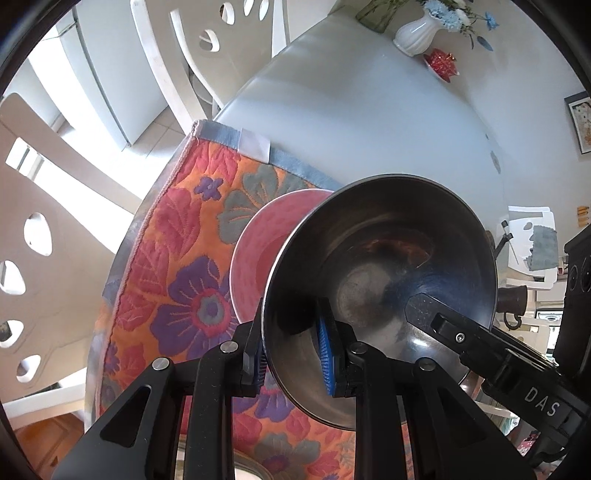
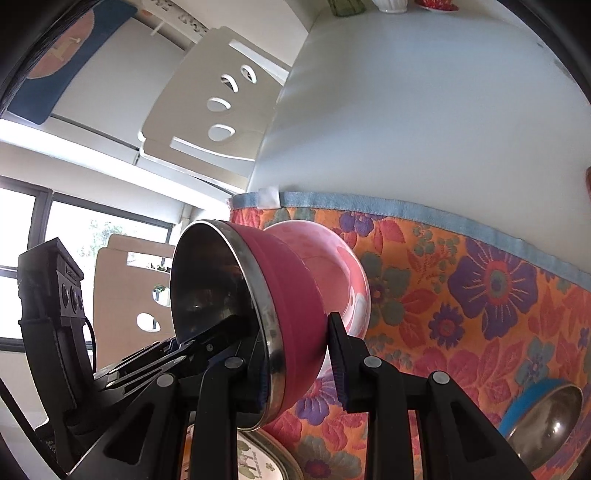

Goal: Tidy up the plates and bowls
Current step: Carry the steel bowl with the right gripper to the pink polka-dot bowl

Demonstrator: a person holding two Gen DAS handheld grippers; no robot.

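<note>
A steel bowl with a pink outside [image 1: 384, 280] [image 2: 291, 295] is held tilted above a pink plate [image 1: 258, 251] [image 2: 343, 269] on the flowered cloth. My left gripper [image 1: 295, 354] is shut on the bowl's rim, one blue pad inside, one finger outside. My right gripper [image 2: 299, 362] straddles the opposite rim; its right finger [image 2: 338, 343] stands apart from the pink wall, and its finger shows inside the bowl in the left wrist view [image 1: 436, 317]. The grip at the hidden left pad cannot be judged. A blue steel bowl [image 2: 543, 421] sits on the cloth at lower right.
The flowered cloth [image 1: 177, 258] [image 2: 480, 295] covers the near end of a white table [image 1: 369, 110]. A white vase with blue flowers [image 1: 417, 33] and a red dish [image 1: 441, 62] stand at the far end. White chairs [image 1: 177, 55] line the left. A decorated plate [image 2: 258, 458] lies below.
</note>
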